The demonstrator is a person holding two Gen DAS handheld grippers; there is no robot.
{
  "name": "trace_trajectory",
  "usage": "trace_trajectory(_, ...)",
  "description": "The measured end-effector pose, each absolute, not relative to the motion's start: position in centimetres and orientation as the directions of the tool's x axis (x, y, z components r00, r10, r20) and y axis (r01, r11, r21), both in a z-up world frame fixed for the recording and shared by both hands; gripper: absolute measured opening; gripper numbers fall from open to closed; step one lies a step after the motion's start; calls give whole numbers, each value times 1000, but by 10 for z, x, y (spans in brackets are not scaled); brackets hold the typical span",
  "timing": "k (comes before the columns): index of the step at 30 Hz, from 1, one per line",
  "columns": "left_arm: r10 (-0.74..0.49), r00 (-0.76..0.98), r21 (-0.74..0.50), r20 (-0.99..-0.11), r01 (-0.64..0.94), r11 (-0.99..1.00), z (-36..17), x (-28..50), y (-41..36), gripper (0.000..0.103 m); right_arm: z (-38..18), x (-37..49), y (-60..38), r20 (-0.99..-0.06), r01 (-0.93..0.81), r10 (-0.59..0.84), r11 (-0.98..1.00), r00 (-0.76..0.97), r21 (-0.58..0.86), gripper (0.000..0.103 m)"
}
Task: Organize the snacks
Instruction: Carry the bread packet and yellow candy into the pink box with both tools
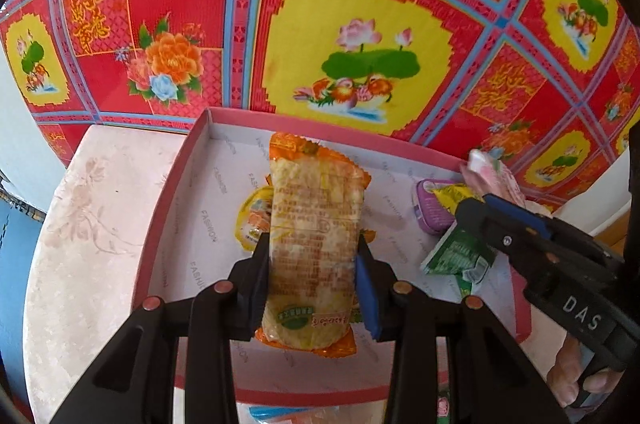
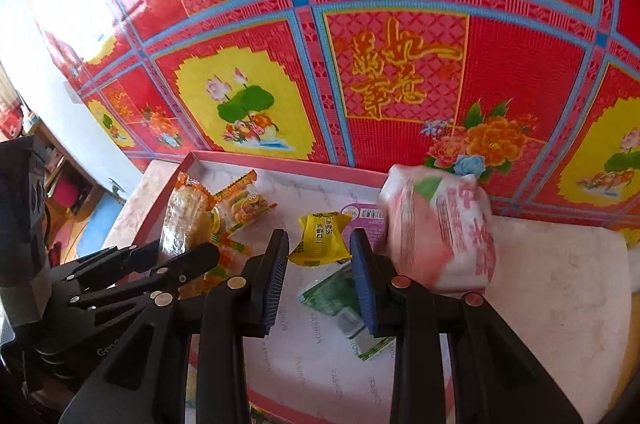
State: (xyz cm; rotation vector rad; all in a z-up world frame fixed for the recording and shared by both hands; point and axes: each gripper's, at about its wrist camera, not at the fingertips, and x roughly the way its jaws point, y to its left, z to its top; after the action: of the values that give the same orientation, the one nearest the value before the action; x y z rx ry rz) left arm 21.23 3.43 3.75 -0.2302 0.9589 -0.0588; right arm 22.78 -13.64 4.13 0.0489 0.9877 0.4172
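My left gripper [image 1: 313, 244] is shut on a long orange and yellow cracker packet [image 1: 316, 224] and holds it lengthwise over the pink-rimmed box [image 1: 176, 184]. The same packet [image 2: 186, 216] shows at the left of the right wrist view. My right gripper [image 2: 320, 238] hangs over the box's right half, its jaws close together with nothing between them. A small yellow packet [image 2: 316, 252] and a green packet [image 2: 332, 294] lie on the box floor below it. A blurred pink and white packet [image 2: 440, 224] leans at the box's right rim, outside the right finger.
The box stands on a pale pink marbled top [image 1: 88, 224]. A red, yellow and blue flowered sheet [image 1: 360, 44] fills the space behind. A purple pack [image 1: 430, 208] and a yellow snack [image 1: 252, 220] also lie in the box. A hand [image 1: 572, 376] holds the right gripper.
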Motion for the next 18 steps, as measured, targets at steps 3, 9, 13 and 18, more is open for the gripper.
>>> trace_trajectory(3, -153, 572, -217, -806, -45, 975, 35, 217, 30, 39, 39, 229, -137, -803, -315, 365, 920, 472, 234, 33)
trace_trajectory(9, -148, 563, -202, -813, -34, 979, 32, 221, 21, 41, 41, 227, -136, -799, -325, 398, 907, 452, 268, 33)
trace_trajectory(13, -151, 560, -205, -815, -35, 978, 34, 222, 18, 51, 47, 224, -135, -790, -338, 411, 900, 455, 274, 40)
trace_trajectory(18, -140, 565, -192, -813, -32, 981, 42, 215, 15, 58, 53, 216, -136, -781, -349, 423, 895, 460, 279, 56)
